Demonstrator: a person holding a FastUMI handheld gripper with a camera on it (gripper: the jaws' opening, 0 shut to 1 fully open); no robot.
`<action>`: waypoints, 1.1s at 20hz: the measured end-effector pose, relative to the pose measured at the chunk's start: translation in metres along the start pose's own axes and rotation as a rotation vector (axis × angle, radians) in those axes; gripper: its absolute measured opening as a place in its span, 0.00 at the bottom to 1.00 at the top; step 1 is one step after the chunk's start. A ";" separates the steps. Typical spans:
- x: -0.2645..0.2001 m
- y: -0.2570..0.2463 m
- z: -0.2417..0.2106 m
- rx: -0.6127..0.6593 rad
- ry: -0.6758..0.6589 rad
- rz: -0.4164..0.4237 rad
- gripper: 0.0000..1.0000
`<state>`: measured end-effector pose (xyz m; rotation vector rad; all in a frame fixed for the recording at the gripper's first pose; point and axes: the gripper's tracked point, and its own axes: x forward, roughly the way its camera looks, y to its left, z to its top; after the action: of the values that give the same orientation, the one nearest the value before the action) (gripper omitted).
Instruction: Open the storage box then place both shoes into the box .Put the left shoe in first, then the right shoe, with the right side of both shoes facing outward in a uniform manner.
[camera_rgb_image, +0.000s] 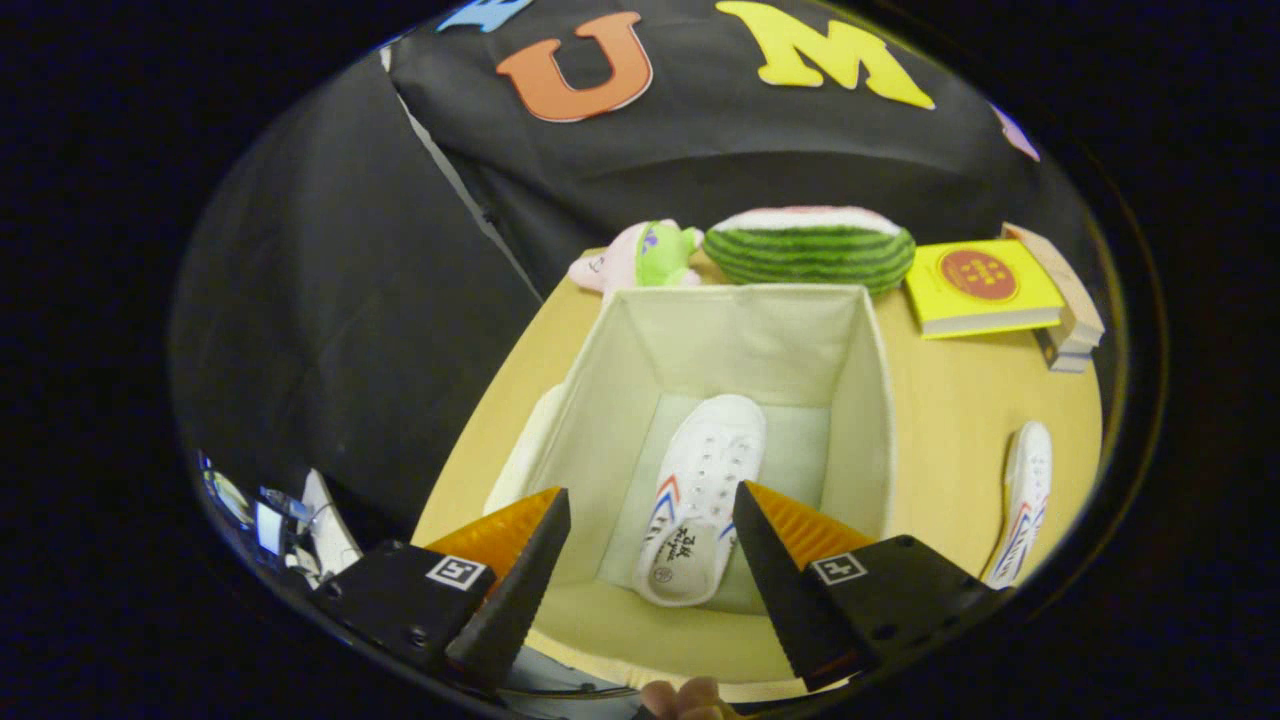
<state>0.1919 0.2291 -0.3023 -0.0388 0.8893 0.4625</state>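
Already opened, cream fabric storage box (860, 400) at frame centre holding one white canvas shoe (700, 500); second white shoe (1025, 500) waiting at right on desk (950, 400); tool (650, 545) spread, empty.

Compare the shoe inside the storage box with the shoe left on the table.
The shoe in the box lies on the storage box floor, between the open hand-held gripper fingers; the shoe on the table lies outside, beside the box. Both are white with red-and-blue stripes.

Black cloth wall (330, 300) behind wooden table (960, 420).
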 end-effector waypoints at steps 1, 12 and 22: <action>-0.013 -0.006 0.007 -0.041 -0.029 -0.026 1.00; -0.167 -0.074 0.034 -0.092 -0.206 -0.097 1.00; -0.211 -0.230 0.001 0.016 -0.157 -0.250 1.00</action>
<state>0.1719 -0.0568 -0.1786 -0.0964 0.7220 0.2215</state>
